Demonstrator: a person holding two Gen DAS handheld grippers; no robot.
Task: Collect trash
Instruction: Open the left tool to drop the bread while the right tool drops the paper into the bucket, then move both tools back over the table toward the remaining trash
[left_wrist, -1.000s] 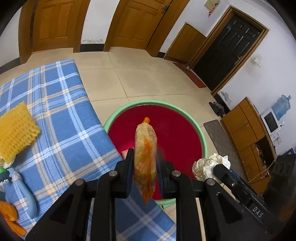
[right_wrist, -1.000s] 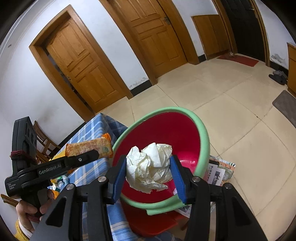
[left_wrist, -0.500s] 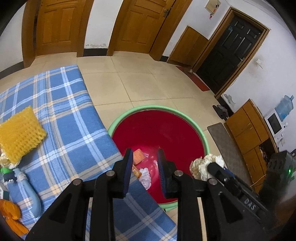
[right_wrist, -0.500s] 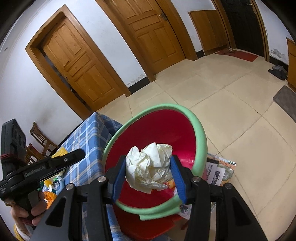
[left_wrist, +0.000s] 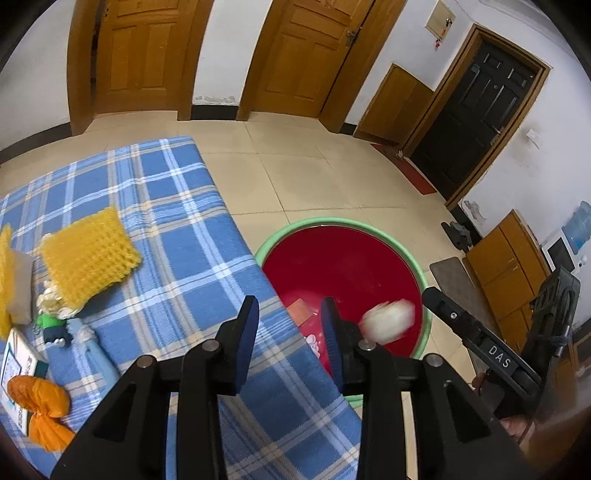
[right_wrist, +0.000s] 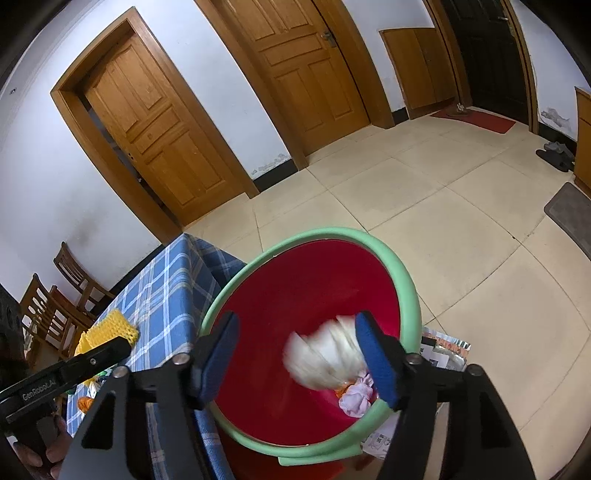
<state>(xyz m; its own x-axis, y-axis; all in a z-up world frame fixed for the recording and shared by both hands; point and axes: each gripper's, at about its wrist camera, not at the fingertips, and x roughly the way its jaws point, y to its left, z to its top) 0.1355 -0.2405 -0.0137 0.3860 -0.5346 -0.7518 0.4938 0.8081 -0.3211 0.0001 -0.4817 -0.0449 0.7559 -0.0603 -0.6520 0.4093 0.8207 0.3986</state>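
I am watching my right hand-held gripper (right_wrist: 295, 354) spreading wide, the paper wad (right_wrist: 325, 358) dropping into the red basin (right_wrist: 402, 280), my left hand-held gripper (left_wrist: 290, 328) hanging open and empty since releasing its snack bag.

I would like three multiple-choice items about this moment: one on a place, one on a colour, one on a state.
1. Where is the yellow mesh pad?
A. on the checked cloth
B. in the basin
C. on the floor

2. What colour is the rim of the red basin?
A. blue
B. green
C. black

3. How are the right tongs?
A. open, the paper ball blurred between them
B. shut on a bottle
C. out of view

Answers: 1 A, it lies on the blue checked cloth. 2 B, the rim is light green. 3 A, the fingers stand apart around the paper ball.
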